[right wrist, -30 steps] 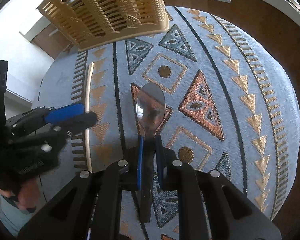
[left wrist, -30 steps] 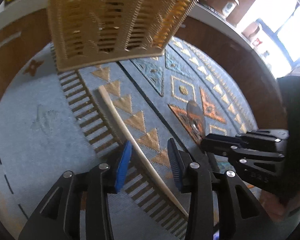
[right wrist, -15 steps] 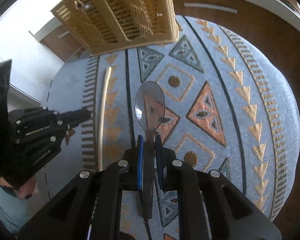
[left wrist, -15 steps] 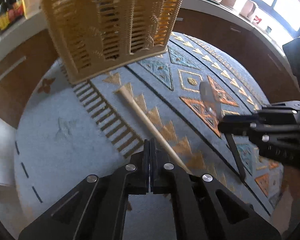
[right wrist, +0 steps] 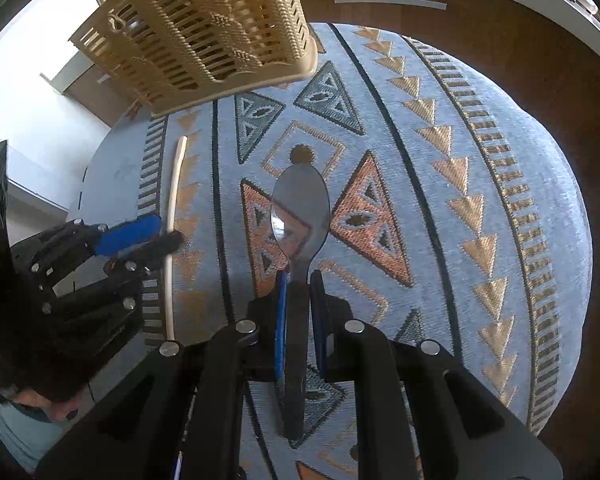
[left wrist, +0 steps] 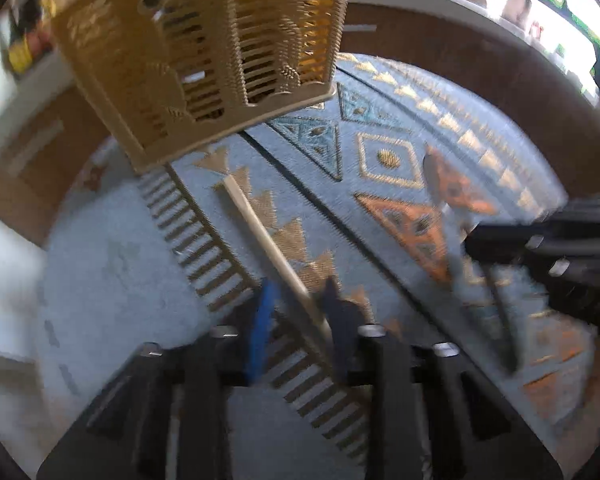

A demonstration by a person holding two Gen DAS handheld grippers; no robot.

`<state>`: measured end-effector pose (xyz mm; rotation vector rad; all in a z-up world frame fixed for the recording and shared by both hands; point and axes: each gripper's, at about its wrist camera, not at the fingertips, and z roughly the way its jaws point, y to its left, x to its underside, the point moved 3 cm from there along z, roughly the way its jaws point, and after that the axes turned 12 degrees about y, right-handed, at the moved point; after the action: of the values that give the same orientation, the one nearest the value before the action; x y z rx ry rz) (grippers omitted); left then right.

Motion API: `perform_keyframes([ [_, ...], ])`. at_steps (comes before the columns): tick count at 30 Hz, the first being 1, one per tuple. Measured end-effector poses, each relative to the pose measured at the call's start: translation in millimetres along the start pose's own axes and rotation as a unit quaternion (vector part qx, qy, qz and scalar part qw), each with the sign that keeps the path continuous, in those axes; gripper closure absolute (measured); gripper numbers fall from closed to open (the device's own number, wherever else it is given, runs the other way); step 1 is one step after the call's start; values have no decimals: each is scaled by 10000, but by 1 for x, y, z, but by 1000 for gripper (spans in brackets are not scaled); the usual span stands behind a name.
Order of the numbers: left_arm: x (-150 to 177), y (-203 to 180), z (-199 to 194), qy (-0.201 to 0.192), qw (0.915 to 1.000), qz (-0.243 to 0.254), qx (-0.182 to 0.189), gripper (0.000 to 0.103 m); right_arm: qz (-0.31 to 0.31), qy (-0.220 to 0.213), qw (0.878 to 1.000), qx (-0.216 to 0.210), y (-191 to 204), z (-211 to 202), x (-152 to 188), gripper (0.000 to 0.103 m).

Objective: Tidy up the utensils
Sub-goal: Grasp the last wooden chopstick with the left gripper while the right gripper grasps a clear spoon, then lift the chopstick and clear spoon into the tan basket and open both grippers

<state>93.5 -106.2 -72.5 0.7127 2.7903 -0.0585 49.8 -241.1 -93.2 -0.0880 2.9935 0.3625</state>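
Left wrist: left tongs [left wrist: 298, 300] reopened.

You're over a light-blue patterned cloth [right wrist: 480, 152] with orange triangles; dark wood cabinets [right wrist: 500, 40] with white handles run behind, and a bright window [left wrist: 560, 4] glares upper right.

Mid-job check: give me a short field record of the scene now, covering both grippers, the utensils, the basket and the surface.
left gripper: open, fingers either side of the wooden chopstick, not closed on it
right gripper: shut on the metal spoon, gripping the handle, bowl pointing forward
wooden chopstick: lying on the cloth, far end toward the basket
utensil basket: beige slotted plastic, at the far side of the cloth; contents not discernible
surface: patterned blue tablecloth with orange and teal triangles
image note: left wrist view is motion-blurred
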Motion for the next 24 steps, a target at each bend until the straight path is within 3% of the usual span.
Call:
perform_keyframes([
  [3,3,-2,-2,13,9998,194,-23,97,-54,-19,10000,-31,-1,-4,-1,93],
  [6,3,4,-4,92,9990,215,369,101,-103,-36,9999,-40,2,-6,-5,93],
  [9,14,21,-13,76,9988,104,482,101,-163,-28,9999,39,6,-4,-7,93],
  [14,27,48,-14,135,9992,-259,266,100,-136,174,9994,260,14,13,-15,93],
  [19,28,43,-13,253,9990,-61,352,97,-155,372,9988,272,18,17,-19,92],
  [22,21,46,-12,271,9985,-43,481,96,-73,513,9987,17,16,17,-25,84],
  [24,10,49,-8,351,9975,-56,606,88,66,647,9975,-270,13,18,-30,76],
])
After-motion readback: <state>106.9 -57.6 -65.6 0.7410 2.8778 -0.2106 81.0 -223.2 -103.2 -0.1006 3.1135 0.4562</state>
